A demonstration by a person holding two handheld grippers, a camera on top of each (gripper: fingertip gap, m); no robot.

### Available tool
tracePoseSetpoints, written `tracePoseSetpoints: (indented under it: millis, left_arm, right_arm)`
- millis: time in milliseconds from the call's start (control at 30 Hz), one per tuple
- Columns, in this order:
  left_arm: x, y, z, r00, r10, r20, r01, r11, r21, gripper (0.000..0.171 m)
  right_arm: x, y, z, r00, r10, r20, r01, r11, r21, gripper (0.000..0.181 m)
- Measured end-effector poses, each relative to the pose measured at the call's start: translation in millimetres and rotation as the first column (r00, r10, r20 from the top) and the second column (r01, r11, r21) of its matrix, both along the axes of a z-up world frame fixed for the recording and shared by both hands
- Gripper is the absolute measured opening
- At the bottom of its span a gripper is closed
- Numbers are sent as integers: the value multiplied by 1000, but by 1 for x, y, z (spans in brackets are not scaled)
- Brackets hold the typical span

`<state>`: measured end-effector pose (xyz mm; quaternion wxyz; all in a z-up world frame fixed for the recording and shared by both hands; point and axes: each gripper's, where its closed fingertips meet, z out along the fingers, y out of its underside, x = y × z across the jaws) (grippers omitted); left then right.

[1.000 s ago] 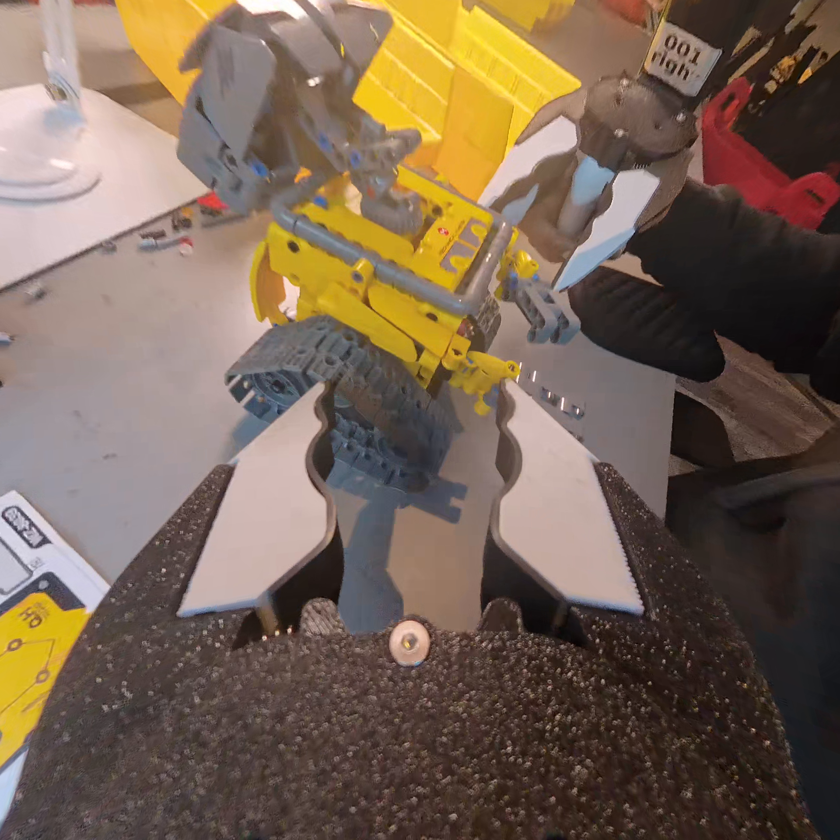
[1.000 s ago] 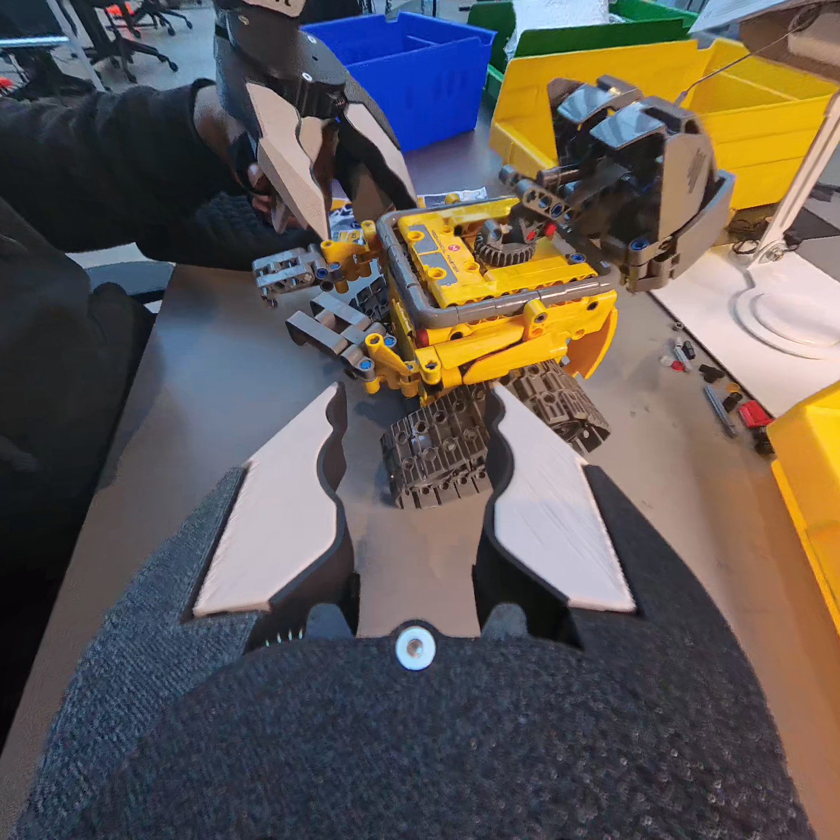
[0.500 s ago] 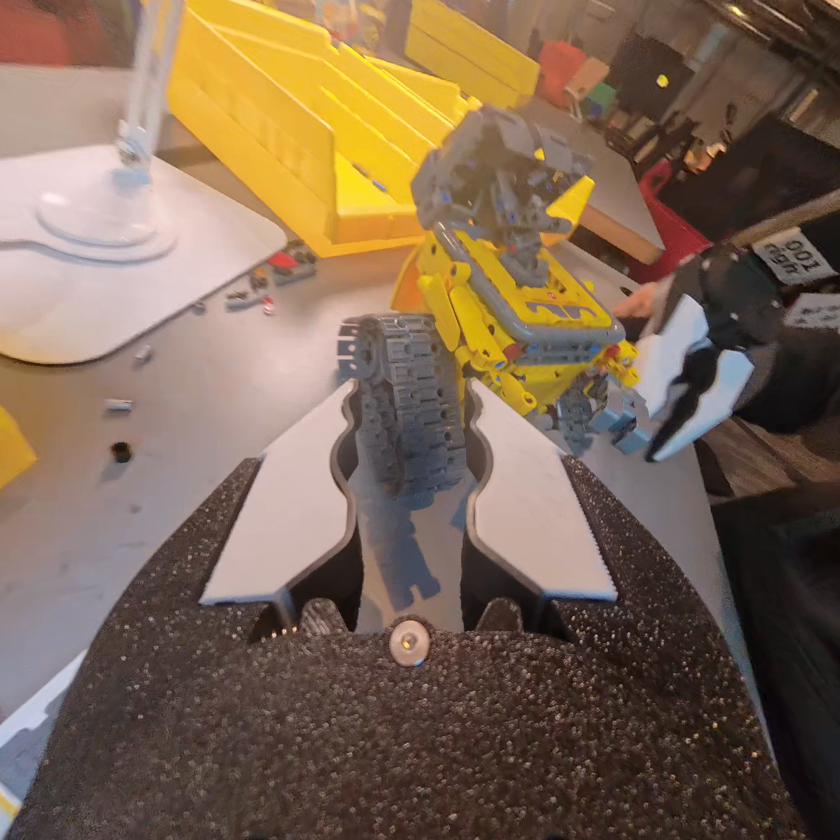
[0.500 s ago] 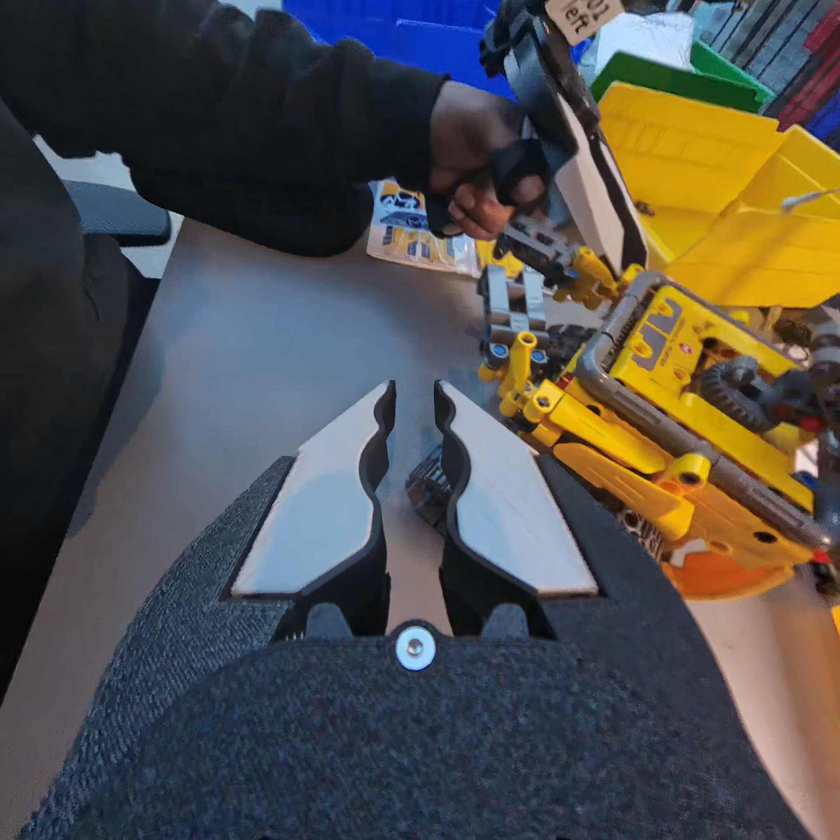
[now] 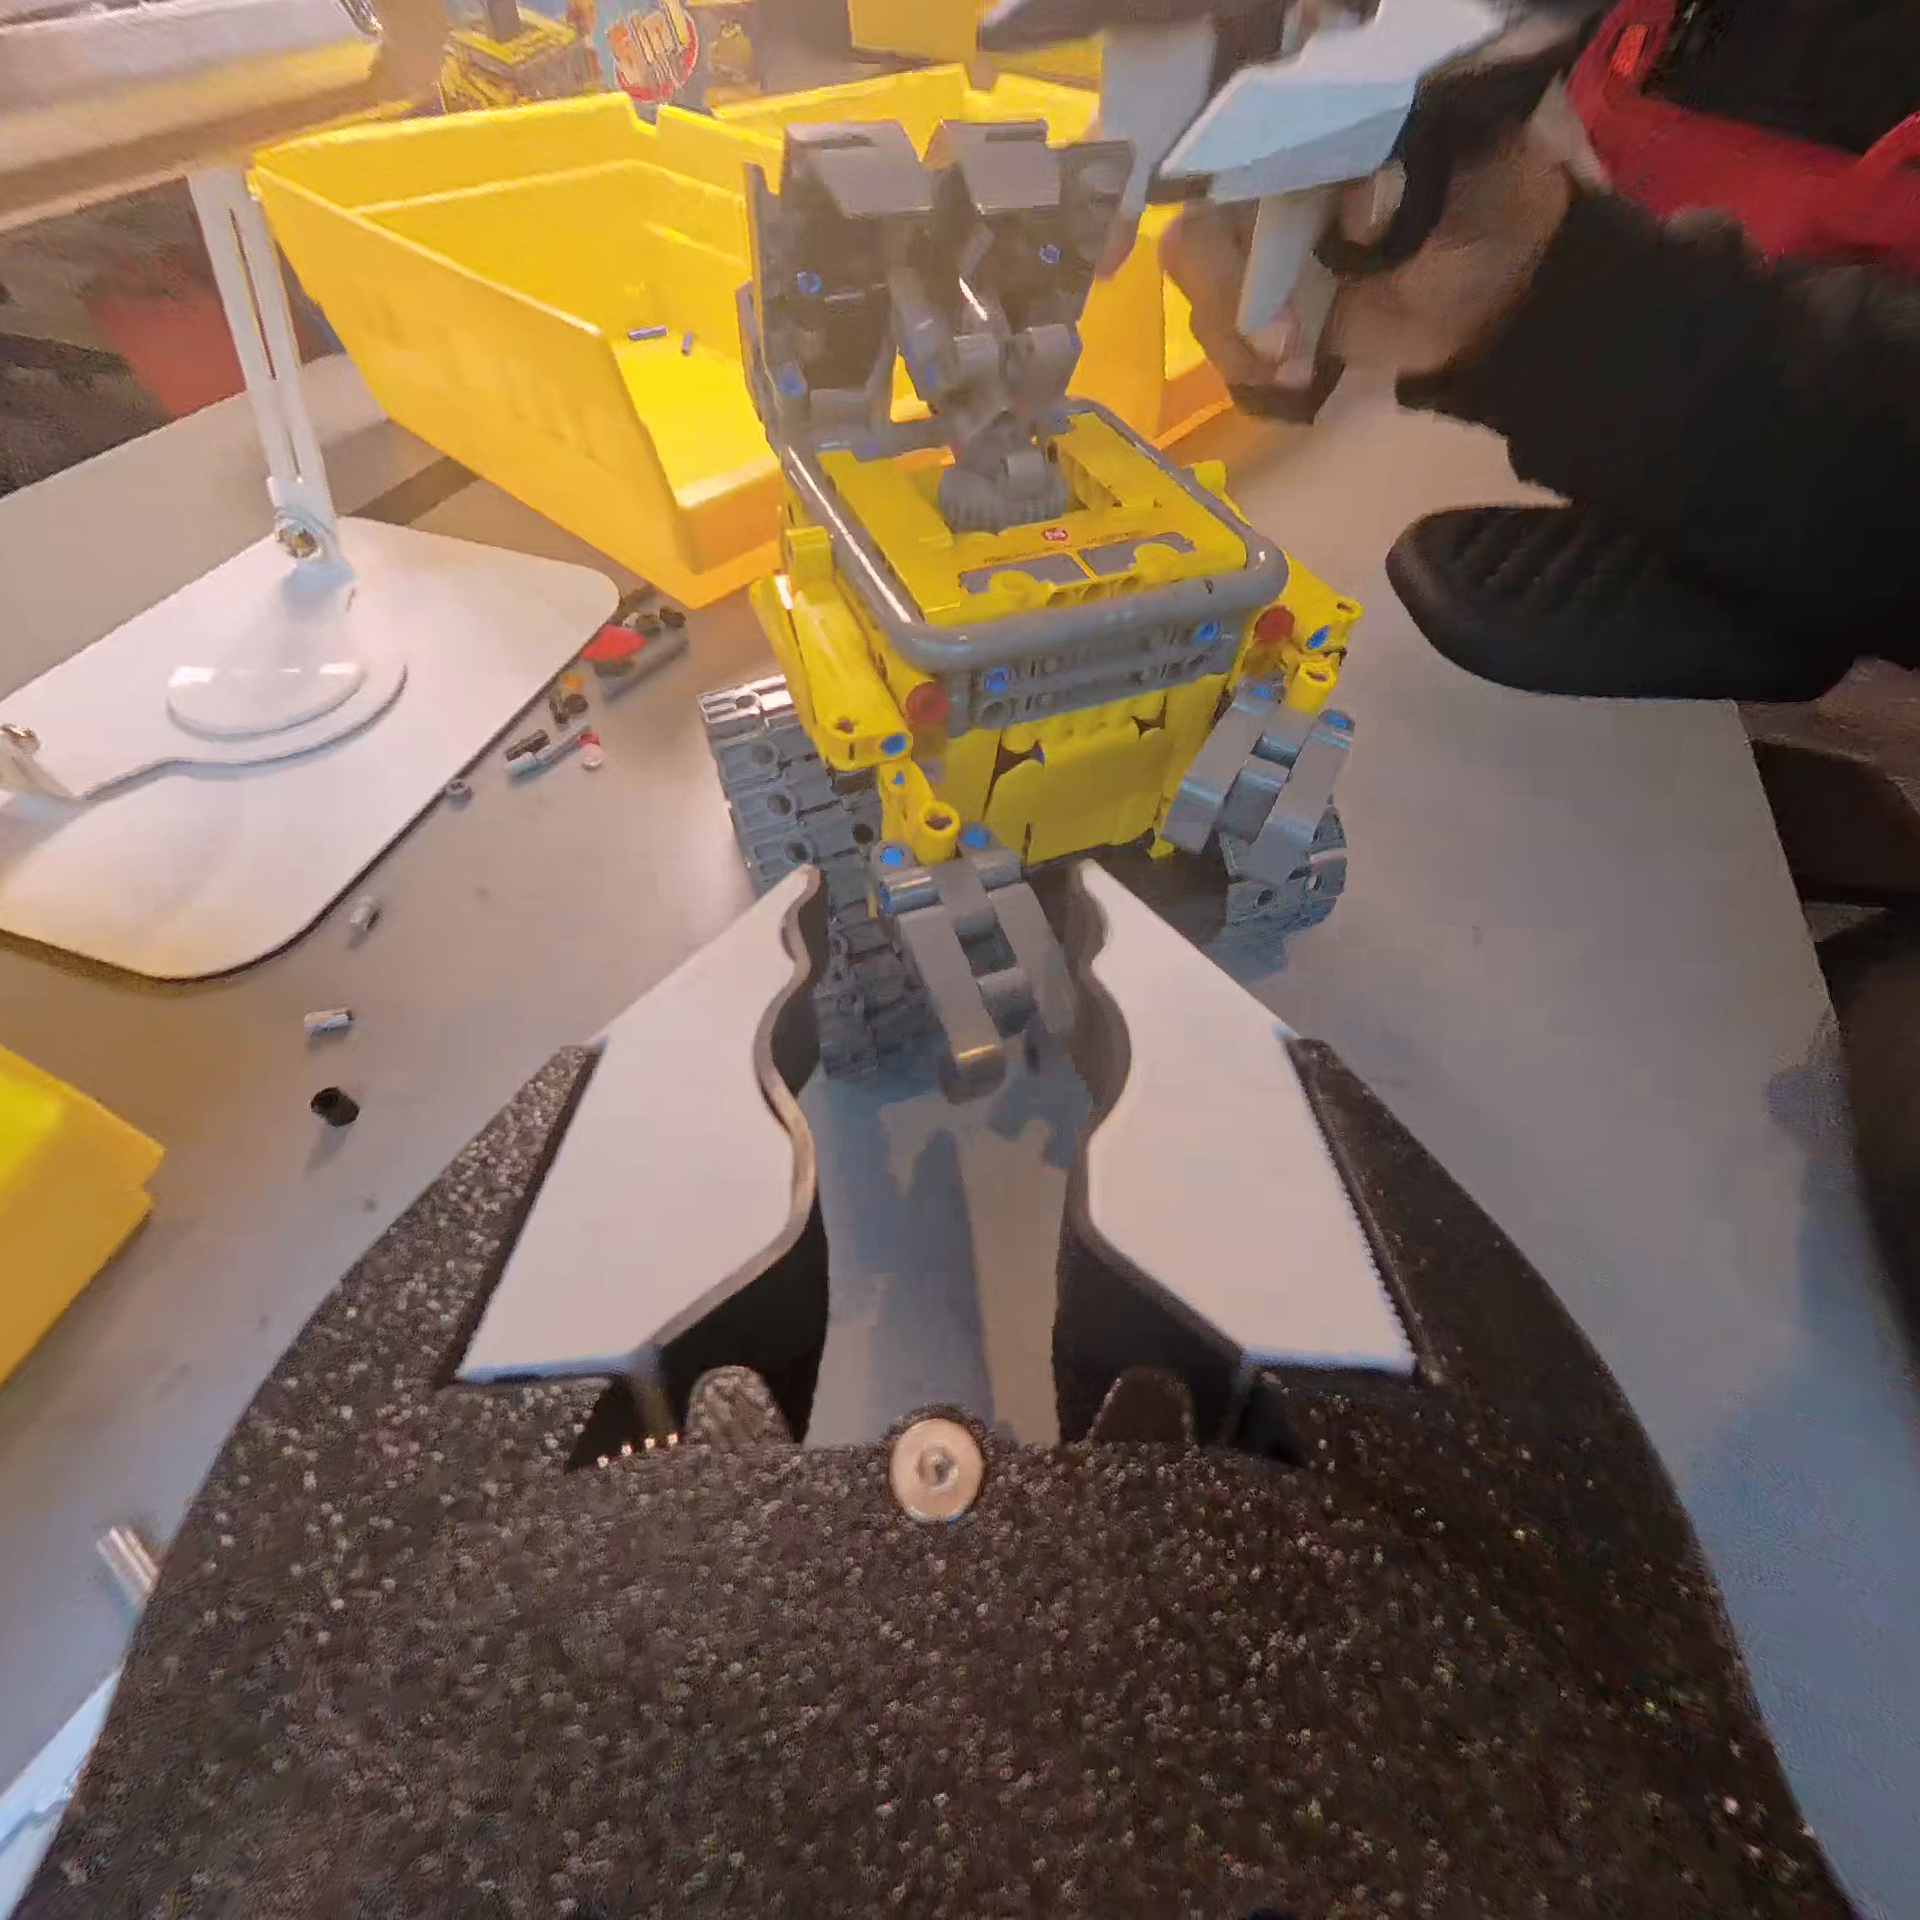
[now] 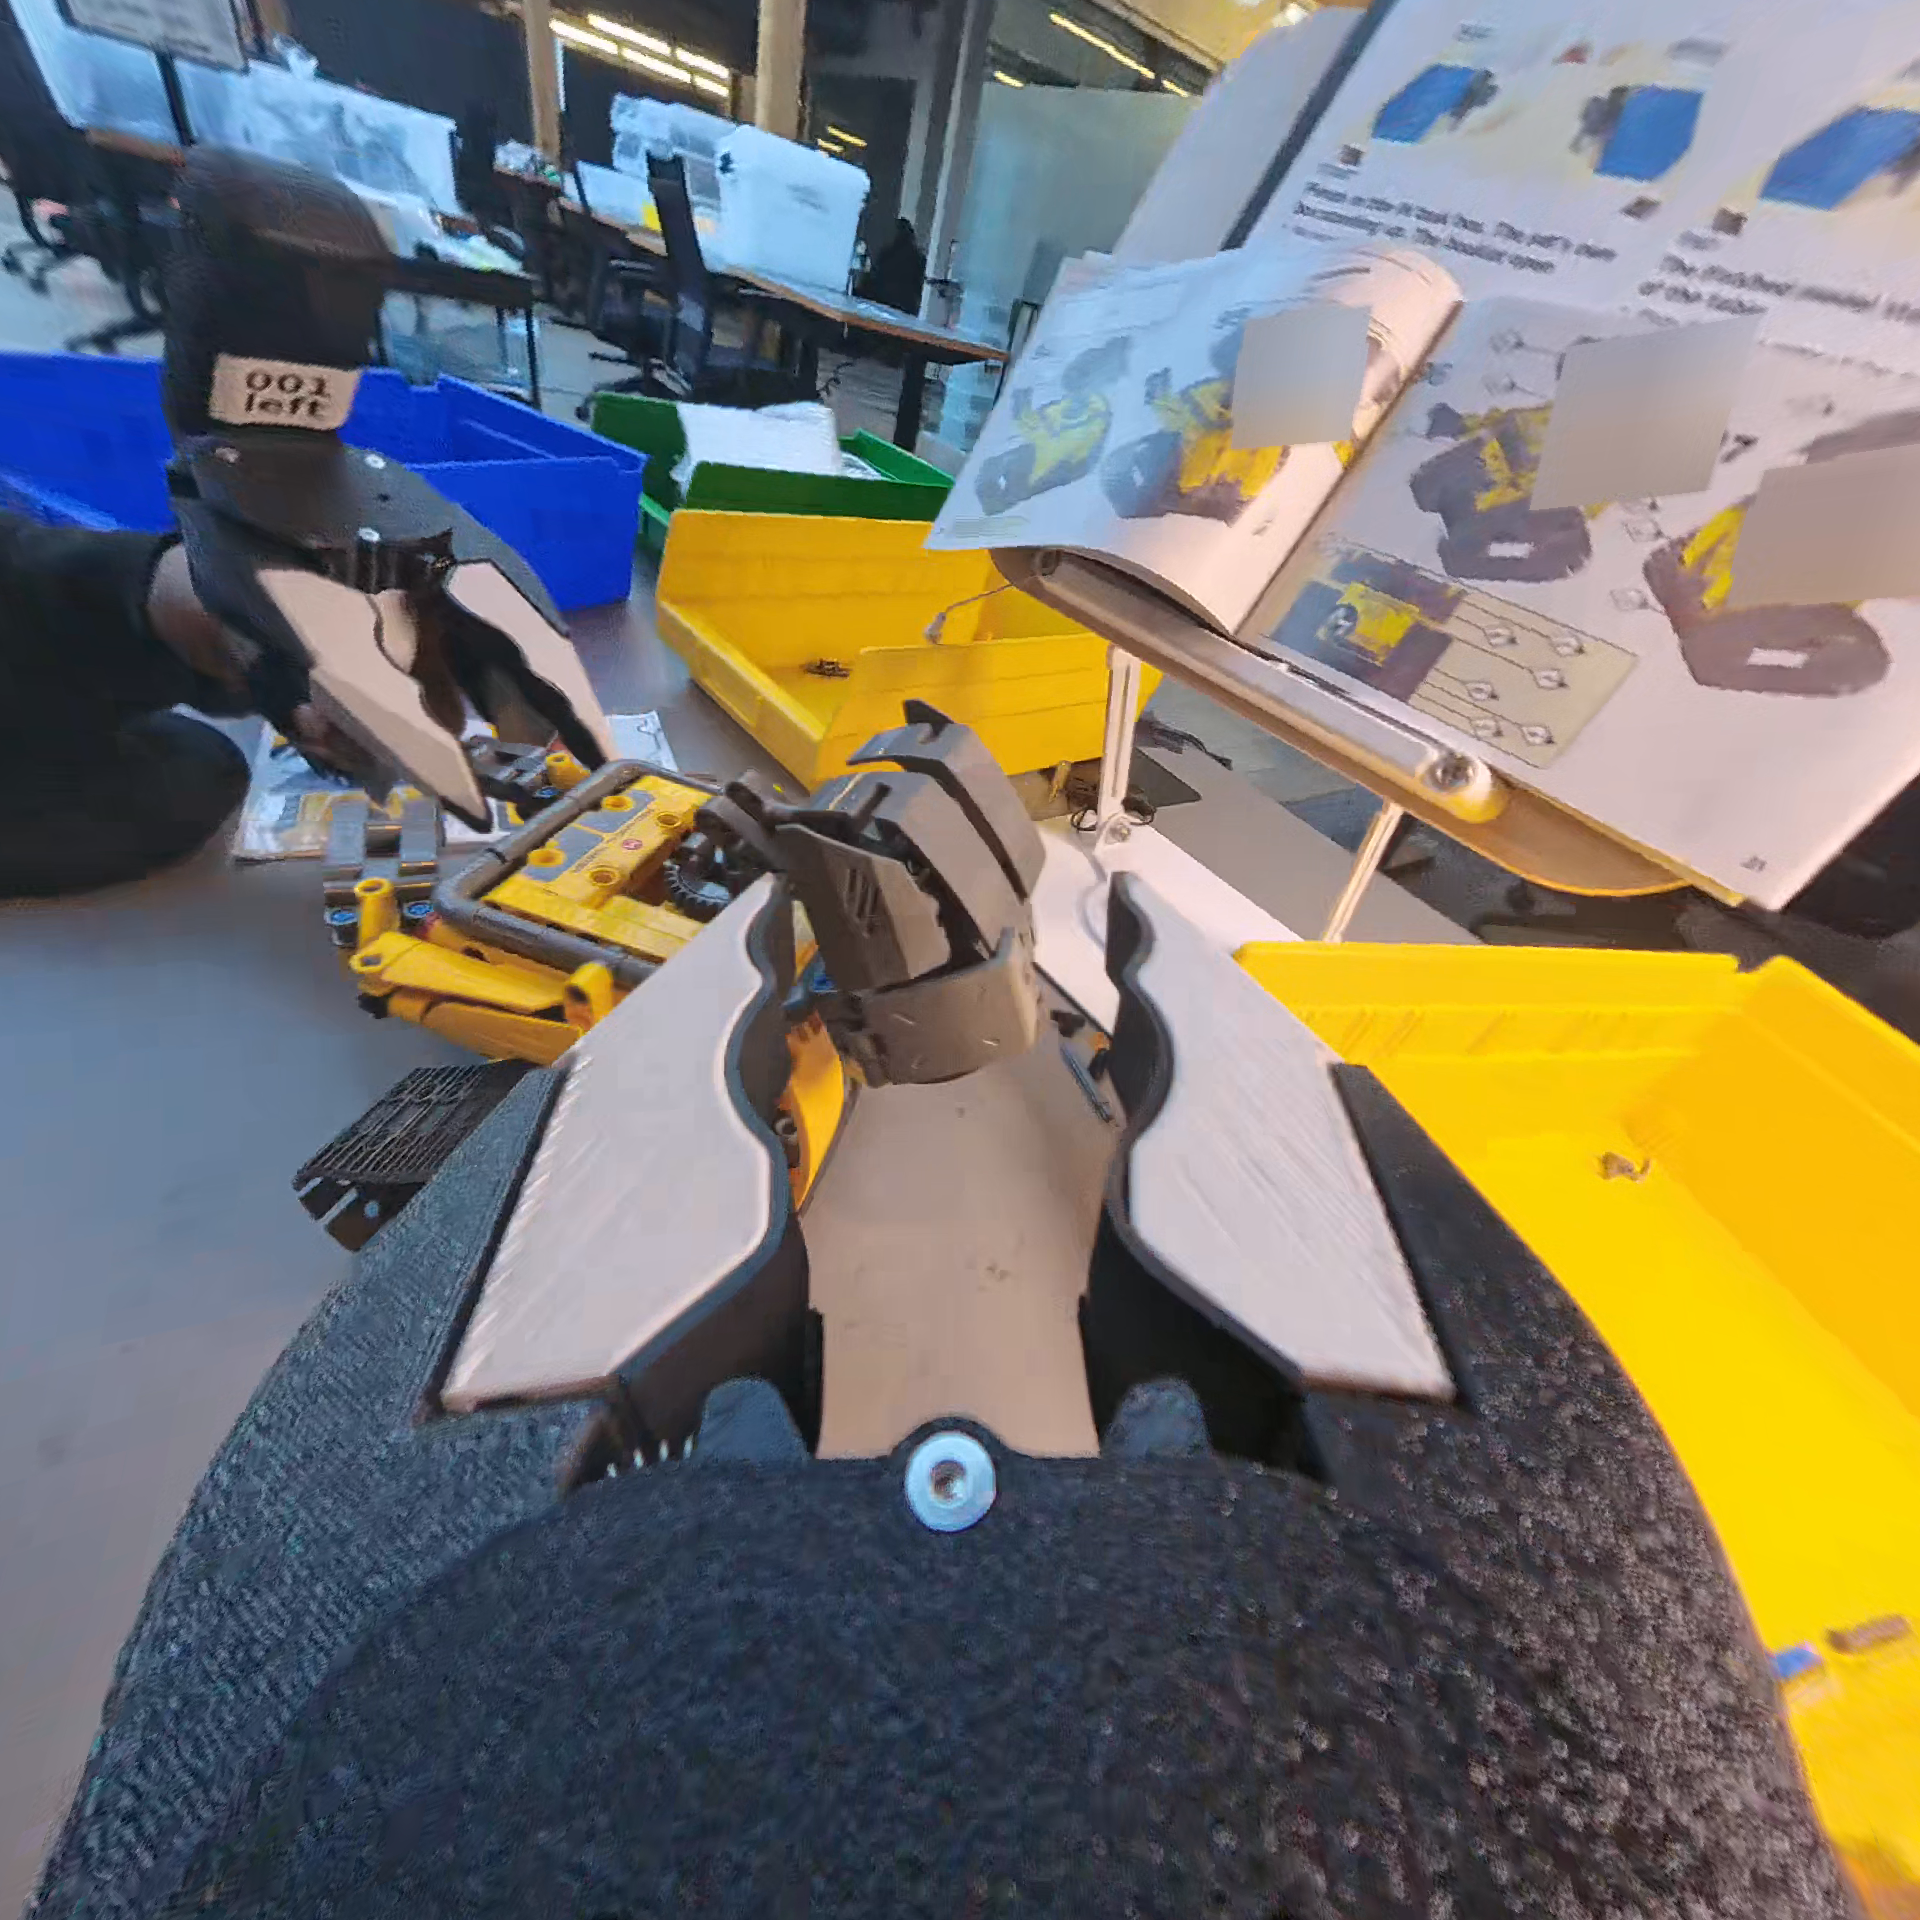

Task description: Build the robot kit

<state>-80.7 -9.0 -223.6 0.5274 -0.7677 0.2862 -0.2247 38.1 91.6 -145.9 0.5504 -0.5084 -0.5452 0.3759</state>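
Observation:
A yellow brick-built toy robot (image 5: 1049, 665) with grey tracks stands upright on the grey table (image 5: 1507, 1039). My left gripper (image 5: 945, 883) is open, with its fingers on either side of the toy's grey front arm (image 5: 977, 987); I see no contact. My right gripper (image 6: 945, 894) is open around the toy's grey head (image 6: 925, 935), which sits between the fingers. The head also shows in the left wrist view (image 5: 925, 270), with the blurred right gripper (image 5: 1153, 177) beside it. The left gripper shows in the right wrist view (image 6: 530, 779) above the toy's yellow body (image 6: 592, 883).
Yellow bins stand behind the toy (image 5: 499, 343) and at the right (image 6: 1558, 1143). A white stand base (image 5: 260, 748) carries an open instruction booklet (image 6: 1455, 468). Small loose parts (image 5: 623, 649) lie by it. A blue bin (image 6: 499, 499) and a green bin (image 6: 790, 478) stand farther back. My right fingertips sit around 20 centimetres from my left ones. My left gripper is the nearer one to the yellow brick-built toy robot (image 5: 1049, 665): about 4 centimetres, against 12 centimetres.
The toy went from tilted to upright. My left gripper came round from the track to the toy's front arm. My right gripper opened wider and rose to the head.

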Motion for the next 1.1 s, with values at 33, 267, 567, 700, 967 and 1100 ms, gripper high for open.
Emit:
tracePoseSetpoints:
  millis: [33,267,567,700,967,1100]
  left_arm:
    - [-8,6,4,999,46,27,-46,999,19,36]
    - [-50,29,7,953,292,76,-297,952,67,46]
    - [-70,52,5,905,399,150,-410,910,53,38]
    - [-79,49,9,884,419,207,-438,898,52,34]
    - [-89,26,27,861,427,276,-470,875,114,34]
    - [-81,23,37,875,389,290,-446,880,165,34]
  right_arm:
    - [0,5,-4,1000,2,-21,-3,999,-49,63]
    - [-7,4,-39,992,65,-112,-98,941,-323,71]
    - [-25,-20,-46,981,136,-136,-177,915,-364,52]
    - [-25,-24,-45,980,136,-145,-179,919,-352,47]
    - [-17,-31,-26,968,140,-207,-186,957,-221,45]
    - [-23,-41,-6,955,162,-250,-204,967,-152,44]
